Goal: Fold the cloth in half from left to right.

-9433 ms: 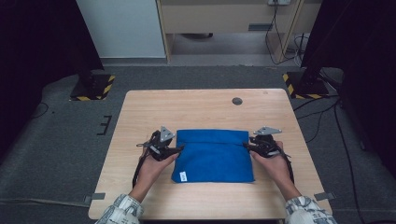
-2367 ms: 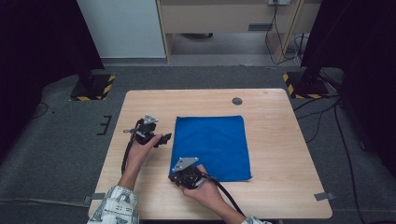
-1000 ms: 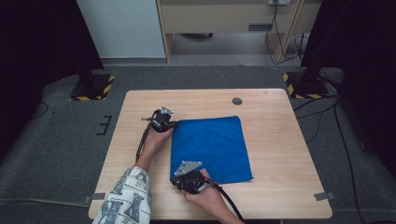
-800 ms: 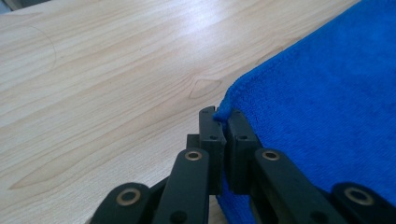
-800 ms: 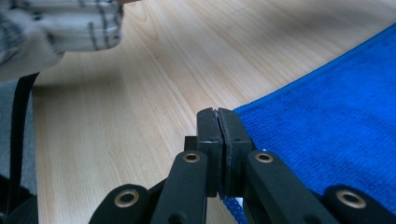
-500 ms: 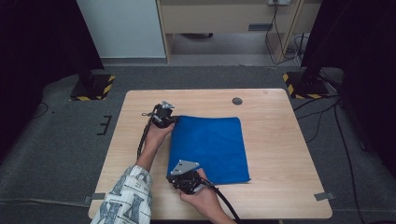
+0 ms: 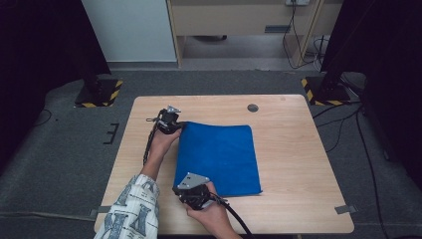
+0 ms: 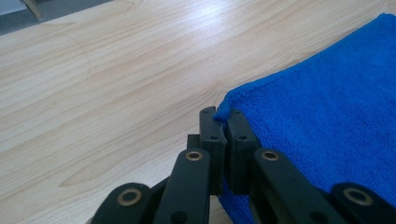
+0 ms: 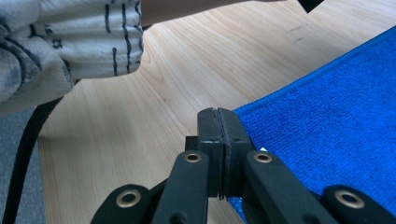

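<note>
**Blue cloth pinched at two corners on the worktop**

The worktop (image 7: 298,149) carries a blue cloth (image 7: 219,159), folded into a flat rectangle of soft pile. The left gripper (image 8: 223,122) sits at the cloth's far left corner, jaws closed and pinching that corner. The right gripper (image 9: 218,122) sits at the near left corner, jaws pressed together on the cloth's edge. A small white tag (image 9: 263,150) peeks out beside them.

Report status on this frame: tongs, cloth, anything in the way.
Left tongs shut on blue cloth, far left corner. Right tongs shut on near left corner. Cloth folded, flat on table. Nothing in the way.
</note>
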Demonstrator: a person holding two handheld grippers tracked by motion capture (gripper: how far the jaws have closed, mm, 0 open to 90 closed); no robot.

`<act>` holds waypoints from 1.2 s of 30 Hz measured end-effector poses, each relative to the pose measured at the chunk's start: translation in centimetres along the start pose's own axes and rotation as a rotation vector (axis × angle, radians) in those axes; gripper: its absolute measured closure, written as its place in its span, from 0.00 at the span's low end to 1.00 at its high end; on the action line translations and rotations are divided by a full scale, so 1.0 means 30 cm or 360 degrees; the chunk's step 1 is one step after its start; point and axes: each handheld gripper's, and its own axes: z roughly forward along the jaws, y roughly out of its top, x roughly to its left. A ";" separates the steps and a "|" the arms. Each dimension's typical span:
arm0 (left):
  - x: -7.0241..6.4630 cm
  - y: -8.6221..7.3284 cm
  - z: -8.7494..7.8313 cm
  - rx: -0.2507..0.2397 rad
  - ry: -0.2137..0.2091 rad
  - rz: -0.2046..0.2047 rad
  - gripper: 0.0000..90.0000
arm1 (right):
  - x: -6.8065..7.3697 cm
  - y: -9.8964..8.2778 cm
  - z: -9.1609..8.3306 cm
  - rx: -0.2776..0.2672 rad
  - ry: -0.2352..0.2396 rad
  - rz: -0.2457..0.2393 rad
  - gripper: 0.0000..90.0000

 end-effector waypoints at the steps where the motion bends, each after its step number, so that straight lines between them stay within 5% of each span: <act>1: 0.000 0.000 0.000 0.0000 0.0000 0.0000 0.97 | 0.003 0.003 0.002 -0.0001 -0.0003 0.0004 0.99; 17: 0.082 -0.020 -0.062 0.0042 0.0015 -0.0003 0.97 | 0.042 0.052 0.061 -0.0042 0.0053 0.0035 0.99; 21: 0.082 -0.013 -0.067 0.0010 -0.0032 -0.0079 0.97 | 0.028 0.060 0.061 -0.0053 0.0074 0.0065 0.99; 29: 0.014 0.026 -0.005 0.0061 -0.0044 -0.0107 0.97 | -0.066 0.013 -0.047 -0.0097 0.0021 0.0113 0.99; 36: -0.086 0.076 0.067 0.0081 -0.0052 -0.0099 0.96 | -0.151 -0.079 -0.161 -0.0043 -0.0015 0.0094 0.99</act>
